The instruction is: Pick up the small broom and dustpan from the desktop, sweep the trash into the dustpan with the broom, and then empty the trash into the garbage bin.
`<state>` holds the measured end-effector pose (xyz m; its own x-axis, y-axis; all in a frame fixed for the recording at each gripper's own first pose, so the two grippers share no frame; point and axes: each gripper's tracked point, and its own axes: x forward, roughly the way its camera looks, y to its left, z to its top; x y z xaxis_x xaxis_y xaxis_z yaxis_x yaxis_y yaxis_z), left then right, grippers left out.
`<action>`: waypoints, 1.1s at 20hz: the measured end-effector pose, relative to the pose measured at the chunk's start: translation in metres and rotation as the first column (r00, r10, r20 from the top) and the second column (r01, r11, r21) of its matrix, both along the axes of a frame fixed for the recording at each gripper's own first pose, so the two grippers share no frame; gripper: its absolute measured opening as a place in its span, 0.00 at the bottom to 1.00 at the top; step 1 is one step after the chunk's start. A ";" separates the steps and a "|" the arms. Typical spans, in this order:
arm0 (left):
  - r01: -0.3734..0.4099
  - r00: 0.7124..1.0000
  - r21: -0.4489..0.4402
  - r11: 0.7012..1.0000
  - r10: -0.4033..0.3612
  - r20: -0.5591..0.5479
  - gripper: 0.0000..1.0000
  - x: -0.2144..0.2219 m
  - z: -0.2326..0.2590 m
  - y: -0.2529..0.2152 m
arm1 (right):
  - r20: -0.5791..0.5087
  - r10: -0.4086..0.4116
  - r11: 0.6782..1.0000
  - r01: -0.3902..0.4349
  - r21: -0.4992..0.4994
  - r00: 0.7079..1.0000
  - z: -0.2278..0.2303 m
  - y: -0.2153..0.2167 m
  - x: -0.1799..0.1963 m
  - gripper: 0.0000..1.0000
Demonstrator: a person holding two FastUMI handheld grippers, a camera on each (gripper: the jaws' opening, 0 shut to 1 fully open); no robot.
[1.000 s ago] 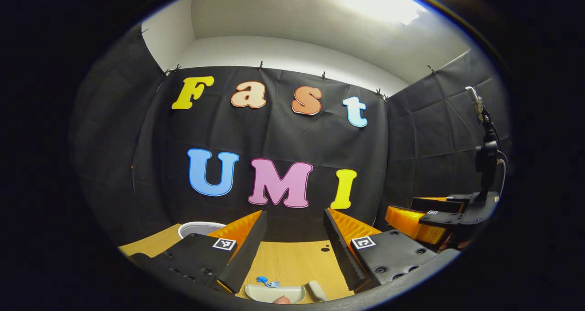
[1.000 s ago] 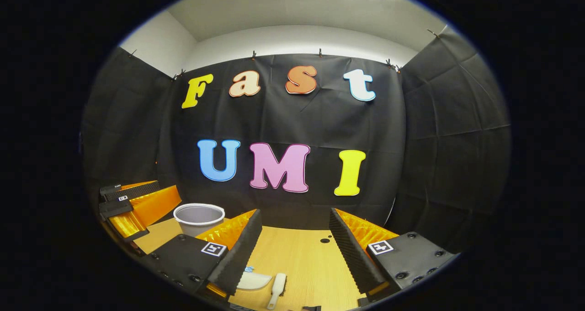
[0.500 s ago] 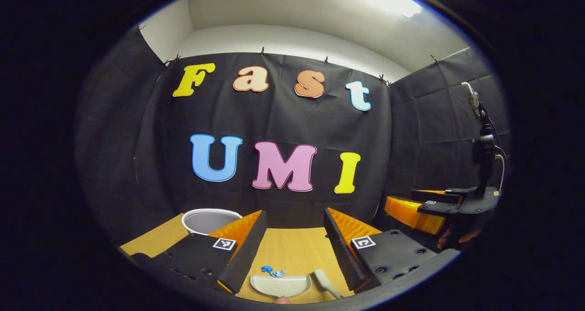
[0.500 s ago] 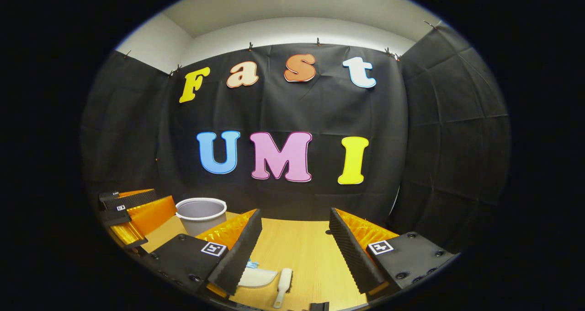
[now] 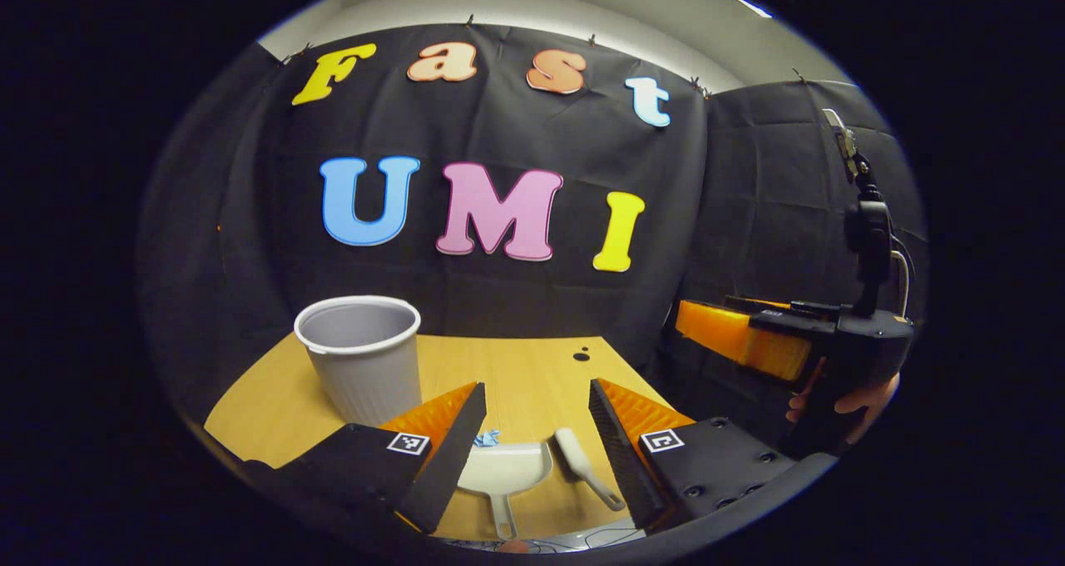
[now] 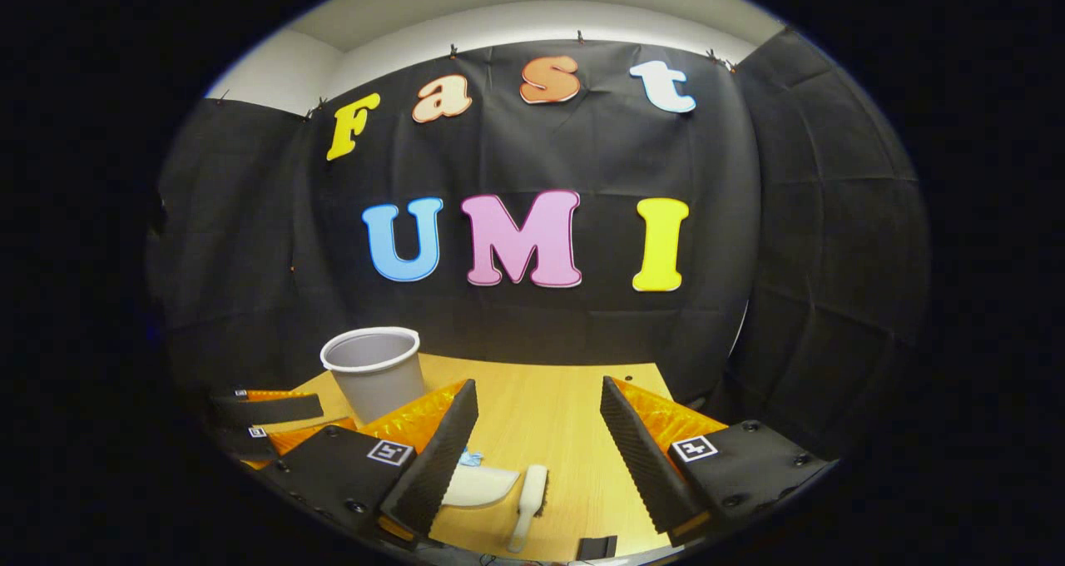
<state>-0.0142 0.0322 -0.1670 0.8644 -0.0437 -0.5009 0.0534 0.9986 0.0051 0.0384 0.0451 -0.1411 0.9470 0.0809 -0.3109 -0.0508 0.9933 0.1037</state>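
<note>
A small white dustpan [image 5: 506, 474] lies on the wooden desktop [image 5: 516, 374] with its handle toward me, and a white broom [image 5: 582, 468] lies just to its right. Blue trash [image 5: 487, 439] sits at the pan's far left corner. A grey bin [image 5: 364, 356] stands at the back left. My left gripper [image 5: 537, 441] hangs open above the pan and broom, holding nothing. In the right gripper view, the dustpan [image 6: 481, 486], broom [image 6: 530, 501] and trash [image 6: 471, 458] lie below my open right gripper [image 6: 541, 441]; the bin [image 6: 376, 370] stands farther left.
The right gripper with the hand that holds it [image 5: 832, 358] hovers at the right in the left gripper view. The left gripper [image 6: 266, 420] shows at the lower left in the right gripper view. A small dark hole [image 5: 581, 355] marks the desktop near its far edge.
Both cameras have tilted downward, so more of the desktop, the bin, the dustpan and the broom came into view. Both grippers stayed open. The objects on the desk have not moved.
</note>
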 end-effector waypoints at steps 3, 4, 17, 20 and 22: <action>-0.036 0.986 0.003 0.999 0.036 -0.164 0.75 -0.003 -0.045 0.006 | -0.088 0.028 0.999 -0.027 0.020 0.996 -0.043 0.004 0.008 0.96; -0.048 0.974 0.009 0.999 0.049 -0.221 0.75 -0.003 -0.060 0.006 | -0.129 0.054 0.998 -0.050 0.033 0.990 -0.060 0.008 0.010 0.96; -0.180 0.483 0.057 0.982 0.139 -0.864 0.77 -0.031 -0.165 -0.003 | -0.725 0.293 0.955 -0.150 0.257 0.623 -0.265 0.017 -0.017 0.96; -0.191 0.423 0.039 0.981 0.118 -0.899 0.77 -0.023 -0.169 -0.008 | -0.789 0.318 0.941 -0.074 0.331 0.525 -0.281 0.028 -0.041 0.96; -0.170 0.412 0.052 0.984 0.118 -0.903 0.77 -0.015 -0.171 -0.004 | -0.820 0.311 0.941 -0.032 0.338 0.481 -0.287 0.032 -0.049 0.96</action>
<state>-0.0287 0.0278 -0.3376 -0.0844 -0.0066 -0.9964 -0.1428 0.9897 0.0055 -0.0108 0.0770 -0.4278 0.1804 0.4130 -0.8927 0.0347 0.9043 0.4254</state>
